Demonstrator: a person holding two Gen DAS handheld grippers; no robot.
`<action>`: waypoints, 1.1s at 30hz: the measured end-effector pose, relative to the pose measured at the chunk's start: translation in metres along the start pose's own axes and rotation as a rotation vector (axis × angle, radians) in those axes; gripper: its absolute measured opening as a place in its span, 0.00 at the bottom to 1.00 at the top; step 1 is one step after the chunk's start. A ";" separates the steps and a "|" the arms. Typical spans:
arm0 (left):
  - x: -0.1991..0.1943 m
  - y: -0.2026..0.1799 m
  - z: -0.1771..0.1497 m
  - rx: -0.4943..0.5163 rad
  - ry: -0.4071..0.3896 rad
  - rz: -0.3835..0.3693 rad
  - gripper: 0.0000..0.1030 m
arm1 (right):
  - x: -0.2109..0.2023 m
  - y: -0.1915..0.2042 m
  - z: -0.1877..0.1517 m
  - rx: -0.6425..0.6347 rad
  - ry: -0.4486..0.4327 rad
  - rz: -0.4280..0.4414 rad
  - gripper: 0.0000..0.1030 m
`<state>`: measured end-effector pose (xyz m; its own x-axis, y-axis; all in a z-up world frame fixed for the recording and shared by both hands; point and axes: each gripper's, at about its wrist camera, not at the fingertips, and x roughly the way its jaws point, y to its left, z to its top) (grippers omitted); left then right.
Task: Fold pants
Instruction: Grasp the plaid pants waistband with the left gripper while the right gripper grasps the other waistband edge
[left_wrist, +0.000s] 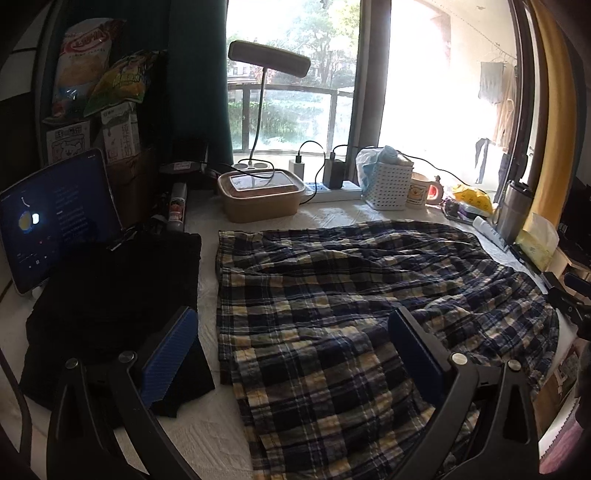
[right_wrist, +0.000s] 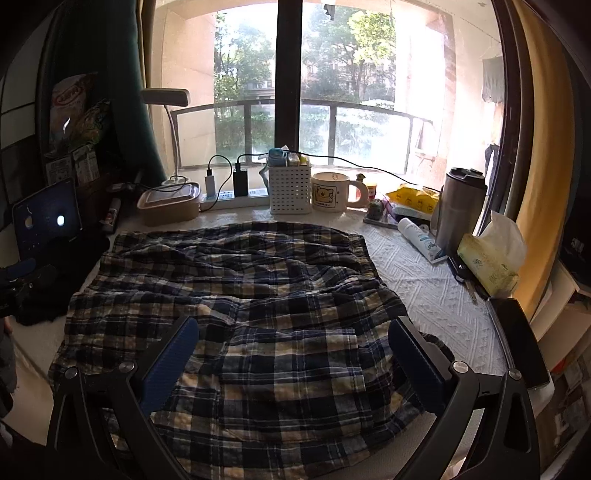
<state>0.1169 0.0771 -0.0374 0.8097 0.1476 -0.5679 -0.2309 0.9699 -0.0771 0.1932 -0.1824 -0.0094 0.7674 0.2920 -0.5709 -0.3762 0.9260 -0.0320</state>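
Note:
Navy, yellow and white plaid pants (left_wrist: 351, 302) lie spread and wrinkled on the white textured table cover (right_wrist: 424, 288); they also fill the middle of the right wrist view (right_wrist: 240, 295). My left gripper (left_wrist: 291, 332) is open, hovering over the pants' left part, its blue pads (left_wrist: 170, 354) wide apart. My right gripper (right_wrist: 291, 339) is open and empty above the pants' near right part. The right gripper's tip shows at the right edge of the left wrist view (left_wrist: 569, 295).
A folded black garment (left_wrist: 110, 295) lies left of the pants, with a tablet (left_wrist: 48, 218) behind it. Along the window stand a lidded food box (left_wrist: 260, 197), power strip (right_wrist: 236, 199), white basket (right_wrist: 290, 188), mug (right_wrist: 332, 192), steel tumbler (right_wrist: 460, 210), spray bottle (right_wrist: 419, 236) and tissue pack (right_wrist: 487, 258).

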 end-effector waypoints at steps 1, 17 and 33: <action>0.008 0.004 0.005 0.002 0.004 0.009 0.99 | 0.007 -0.003 0.004 0.002 0.007 -0.002 1.00; 0.169 0.052 0.075 0.004 0.155 0.044 0.97 | 0.141 -0.078 0.091 -0.010 0.095 -0.015 1.00; 0.234 0.061 0.079 -0.003 0.290 0.019 0.36 | 0.275 -0.126 0.108 0.089 0.328 0.176 0.76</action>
<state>0.3344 0.1856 -0.1103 0.6177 0.1037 -0.7795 -0.2461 0.9670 -0.0663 0.5074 -0.1935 -0.0738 0.4828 0.3701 -0.7937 -0.4301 0.8897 0.1531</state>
